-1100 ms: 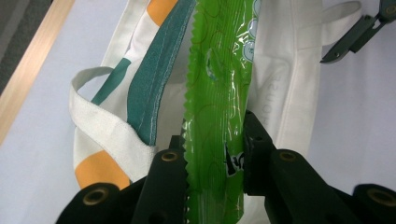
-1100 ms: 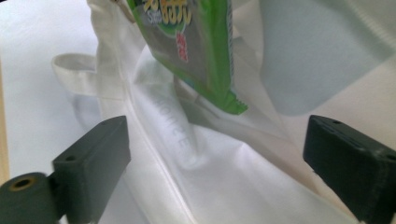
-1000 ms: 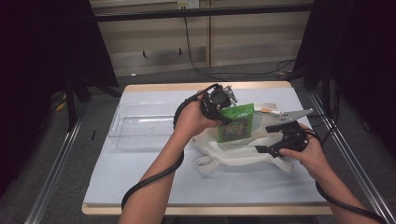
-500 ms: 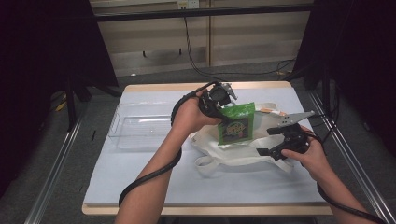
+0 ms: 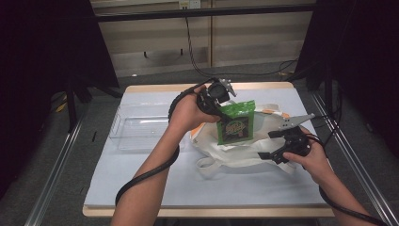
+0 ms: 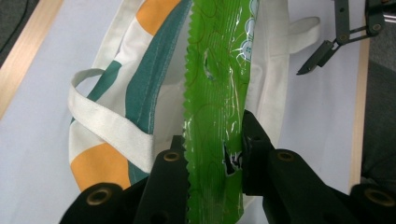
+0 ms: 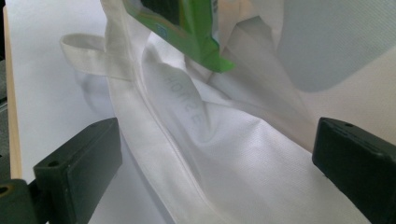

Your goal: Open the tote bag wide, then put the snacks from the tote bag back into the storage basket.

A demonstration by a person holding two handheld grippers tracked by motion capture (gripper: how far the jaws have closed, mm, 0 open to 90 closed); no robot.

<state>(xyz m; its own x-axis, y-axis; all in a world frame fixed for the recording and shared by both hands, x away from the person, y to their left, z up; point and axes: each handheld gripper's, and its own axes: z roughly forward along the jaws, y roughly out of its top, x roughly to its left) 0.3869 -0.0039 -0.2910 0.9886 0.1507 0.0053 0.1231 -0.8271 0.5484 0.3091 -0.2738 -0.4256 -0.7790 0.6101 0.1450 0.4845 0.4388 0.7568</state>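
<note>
1. Snack packet, green, hangs upright over the white tote bag on the tabletop; my left hand-held gripper pinches it
2. My right hand-held gripper gapes wide, holding nothing, beside the bag

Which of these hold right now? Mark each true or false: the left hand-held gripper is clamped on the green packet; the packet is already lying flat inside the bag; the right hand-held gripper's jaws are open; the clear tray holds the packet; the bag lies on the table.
1. The left hand-held gripper is clamped on the green packet. True.
2. The packet lies flat inside the bag. False: it hangs upright above the bag, held by its top edge.
3. The right hand-held gripper has open jaws. True: they stand wide apart over the bag's cloth.
4. The clear tray holds the packet. False: the tray looks empty.
5. The bag lies on the table. True.
</note>
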